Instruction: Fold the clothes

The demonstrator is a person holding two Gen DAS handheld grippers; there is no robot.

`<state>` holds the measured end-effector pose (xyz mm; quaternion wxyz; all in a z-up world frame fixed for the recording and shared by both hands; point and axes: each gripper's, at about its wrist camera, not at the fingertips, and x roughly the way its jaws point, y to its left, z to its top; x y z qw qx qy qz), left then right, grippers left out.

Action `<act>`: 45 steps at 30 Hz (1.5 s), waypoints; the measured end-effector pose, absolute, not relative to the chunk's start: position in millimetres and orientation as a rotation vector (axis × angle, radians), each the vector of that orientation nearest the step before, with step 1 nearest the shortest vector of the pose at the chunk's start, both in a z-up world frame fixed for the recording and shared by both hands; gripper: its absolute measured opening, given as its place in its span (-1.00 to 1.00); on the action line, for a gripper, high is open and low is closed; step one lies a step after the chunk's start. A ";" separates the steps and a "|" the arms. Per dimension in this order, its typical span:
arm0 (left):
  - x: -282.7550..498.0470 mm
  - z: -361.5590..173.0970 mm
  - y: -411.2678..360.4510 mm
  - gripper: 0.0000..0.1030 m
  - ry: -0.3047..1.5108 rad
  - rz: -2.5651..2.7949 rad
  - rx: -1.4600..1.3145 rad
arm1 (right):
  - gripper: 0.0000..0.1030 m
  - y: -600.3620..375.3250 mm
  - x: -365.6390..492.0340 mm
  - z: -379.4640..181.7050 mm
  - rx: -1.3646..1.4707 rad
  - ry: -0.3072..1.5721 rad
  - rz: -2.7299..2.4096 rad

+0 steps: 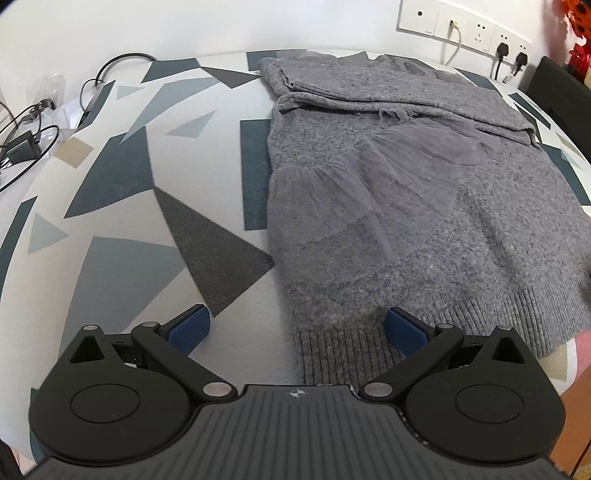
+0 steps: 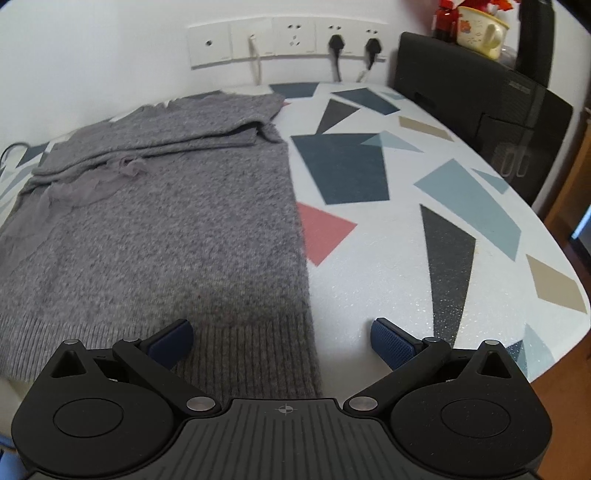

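Left gripper (image 1: 297,330) spread wide, holding nothing, straddling the near-left hem corner of the grey sweater (image 1: 424,206). Right gripper (image 2: 282,339) also wide and empty, straddling the near-right hem corner. Sweater lies flat ahead of both on the patterned table (image 2: 388,266), sleeves folded across its far end.

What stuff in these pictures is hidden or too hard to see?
- Grey knitted sweater: in the left wrist view its right side runs off the frame edge, and its folded sleeves cover the collar.
- Cream mug with a cartoon print: in the right wrist view it is blurred and cut by the top edge.
- Black cables: in the left wrist view they are too small at the left edge.
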<state>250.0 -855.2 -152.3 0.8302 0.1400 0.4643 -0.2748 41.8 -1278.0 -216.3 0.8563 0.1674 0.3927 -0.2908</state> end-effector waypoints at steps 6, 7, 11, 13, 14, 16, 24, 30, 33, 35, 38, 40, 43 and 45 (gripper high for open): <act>244.6 -147.5 -862.8 0.78 0.999 -0.644 0.327 | 0.97 -1271.7 35.2 -218.0 0.357 0.804 -0.622; 242.8 -146.6 -863.6 0.73 1.000 -0.655 0.331 | 0.95 -1269.7 32.7 -218.0 0.354 0.802 -0.614; 242.4 -146.6 -863.8 0.73 0.988 -0.646 0.318 | 0.93 -1262.7 28.8 -218.8 0.333 0.786 -0.614; 246.6 -146.9 -865.5 0.82 0.986 -0.620 0.306 | 0.92 -1264.9 30.1 -217.2 0.348 0.778 -0.635; 249.6 -147.2 -866.2 0.87 0.992 -0.611 0.299 | 0.92 -1267.9 30.1 -215.7 0.368 0.768 -0.658; 255.5 -147.6 -867.5 0.88 1.003 -0.593 0.285 | 0.93 -1275.9 28.8 -213.0 0.415 0.743 -0.706; 261.3 -147.6 -886.6 0.88 1.029 -0.590 0.306 | 0.96 -1284.6 32.8 -217.3 0.368 0.783 -0.718; 254.9 -138.8 -888.5 -0.24 0.982 -0.685 0.326 | 0.59 -1261.7 39.0 -218.4 0.309 0.782 -0.583; 257.2 -136.5 -882.3 -0.71 1.022 -0.702 0.264 | 0.16 -1256.0 47.1 -213.5 0.315 0.775 -0.532; 256.4 -136.3 -877.6 -0.75 1.029 -0.696 0.241 | -0.16 -1259.7 52.2 -209.4 0.372 0.771 -0.515; 256.1 -135.5 -867.6 -0.79 1.051 -0.688 0.183 | -0.81 -1272.6 57.4 -205.4 0.502 0.778 -0.453; 253.1 -134.8 -860.7 -0.79 1.045 -0.686 0.165 | -0.82 -1273.3 57.2 -202.6 0.507 0.778 -0.444; 247.2 -134.6 -848.8 -0.79 1.052 -0.683 0.117 | -0.82 -1269.3 50.5 -198.5 0.500 0.768 -0.426; 241.4 -133.4 -839.4 -0.79 1.050 -0.677 0.088 | -0.82 -1270.0 43.2 -197.4 0.524 0.763 -0.424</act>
